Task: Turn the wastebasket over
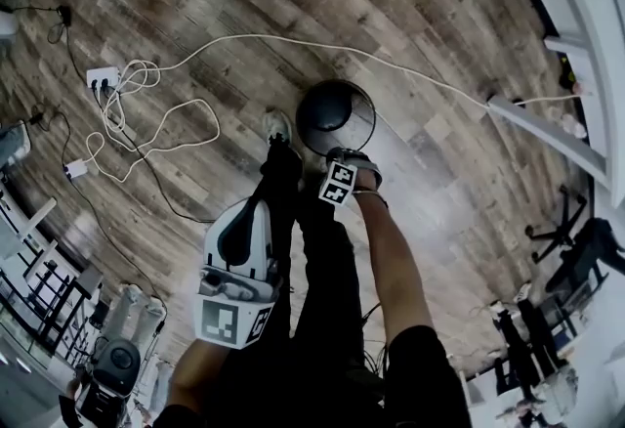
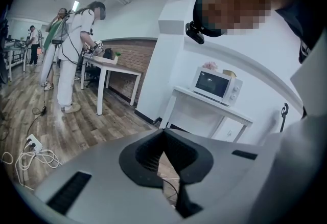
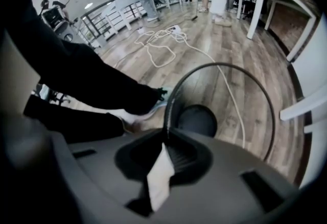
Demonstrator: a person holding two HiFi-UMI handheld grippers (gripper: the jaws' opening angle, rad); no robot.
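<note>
The wastebasket (image 1: 335,116) is a dark wire-mesh bin that stands on the wood floor just ahead of my feet, mouth up. In the right gripper view I look down into the wastebasket (image 3: 197,120) and see its round bottom inside the rim. My right gripper (image 1: 343,156) points steeply down at the near rim. Seen from its own camera, the right gripper (image 3: 164,139) is shut on that thin rim. My left gripper (image 1: 260,209) hangs lower left of the bin, apart from it. The left gripper (image 2: 163,135) has its jaws together with nothing between them.
A long white cable (image 1: 244,38) loops across the floor to a power strip (image 1: 101,77). My shoe (image 1: 278,127) is beside the bin. White furniture legs (image 1: 547,128) stand at right. People stand by a table (image 2: 110,68); a microwave (image 2: 214,84) sits on a white stand.
</note>
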